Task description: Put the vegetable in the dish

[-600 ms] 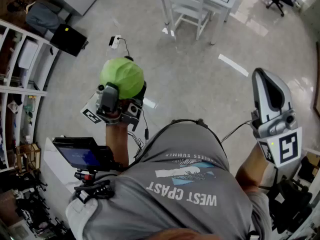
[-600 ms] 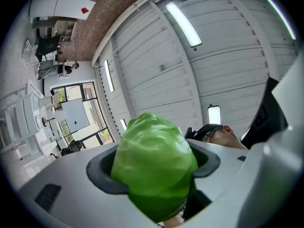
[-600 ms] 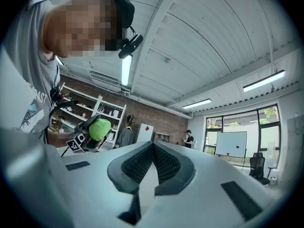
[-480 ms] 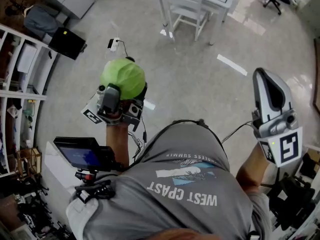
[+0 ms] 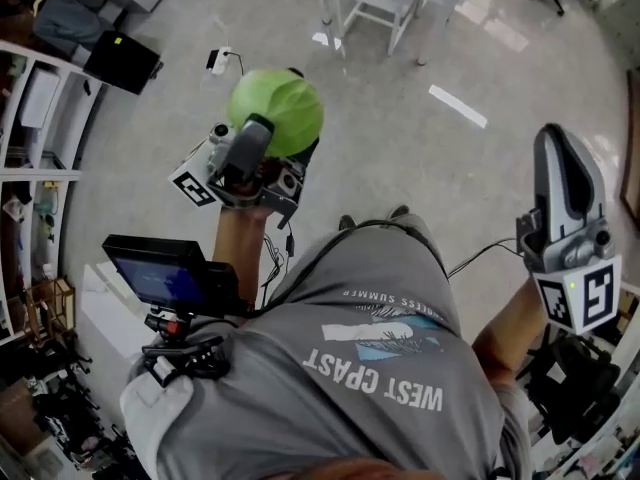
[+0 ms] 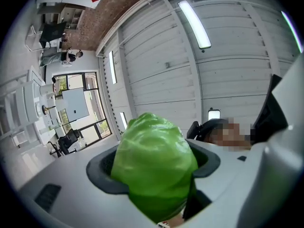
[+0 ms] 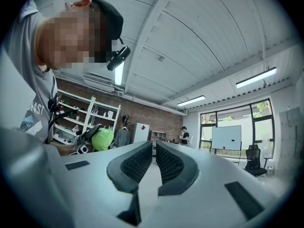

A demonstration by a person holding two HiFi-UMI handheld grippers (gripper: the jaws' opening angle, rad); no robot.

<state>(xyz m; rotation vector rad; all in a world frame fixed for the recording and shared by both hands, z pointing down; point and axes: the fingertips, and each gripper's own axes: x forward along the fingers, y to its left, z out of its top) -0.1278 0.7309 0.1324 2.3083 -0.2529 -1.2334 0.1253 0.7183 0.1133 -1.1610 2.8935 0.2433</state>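
The left tool (image 6: 153, 164) pinches the green vegetable (image 5: 276, 111) between its jaws and holds it in the air above the floor (image 5: 400, 138), tilted upward (the leafy head fills the gap from pad to pad). The right tool (image 7: 155, 152) has its jaws pressed together with nothing between them and points level at the person's right side.

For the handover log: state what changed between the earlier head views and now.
The left gripper, its fingers closed on the cabbage, shifted up and to the right in the head view. The floor slid too, so the person seems to be walking. Nothing was taken hold of or let go. The right gripper stays empty, fingers together, at the right edge.
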